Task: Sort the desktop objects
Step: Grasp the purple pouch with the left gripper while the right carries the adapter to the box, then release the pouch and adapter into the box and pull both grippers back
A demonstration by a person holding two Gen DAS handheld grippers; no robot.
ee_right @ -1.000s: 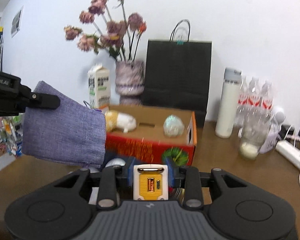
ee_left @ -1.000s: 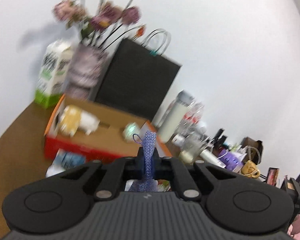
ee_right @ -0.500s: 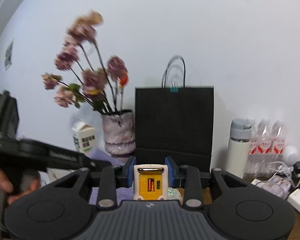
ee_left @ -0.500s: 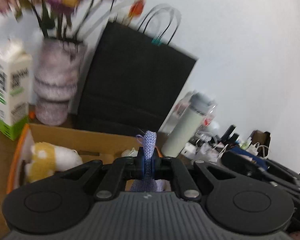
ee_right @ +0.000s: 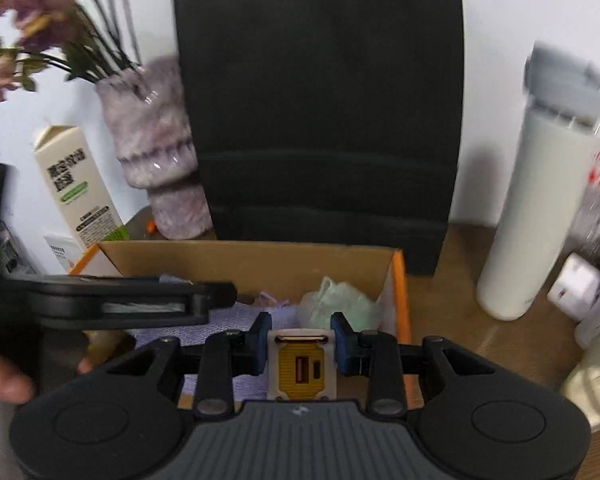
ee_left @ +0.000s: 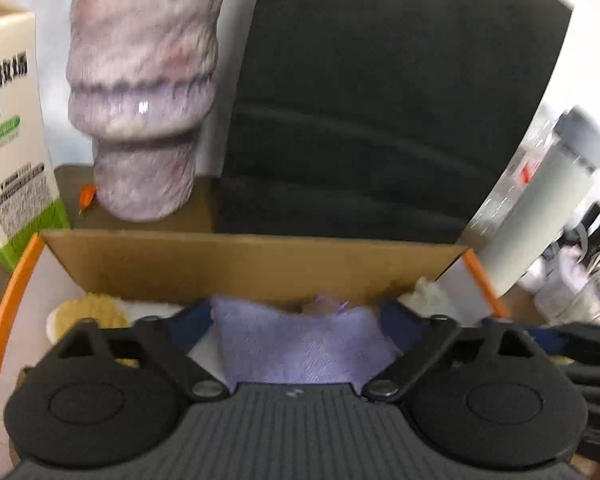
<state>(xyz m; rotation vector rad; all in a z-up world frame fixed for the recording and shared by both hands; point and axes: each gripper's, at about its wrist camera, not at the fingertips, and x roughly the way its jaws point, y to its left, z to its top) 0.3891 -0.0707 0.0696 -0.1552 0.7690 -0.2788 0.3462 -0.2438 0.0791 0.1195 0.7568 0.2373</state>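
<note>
A cluttered desk in a home or office: dried flowers in a vase [ee_right: 156, 152], a milk carton [ee_right: 78, 188], a black paper bag [ee_right: 324, 112], a flask [ee_right: 540, 200] (white, grey-capped) and chargers.

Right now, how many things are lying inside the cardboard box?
3: a purple cloth pouch mid-box below the open left gripper, a green bundle at the right end, a yellow-white plush at the left. More may be hidden.
</note>
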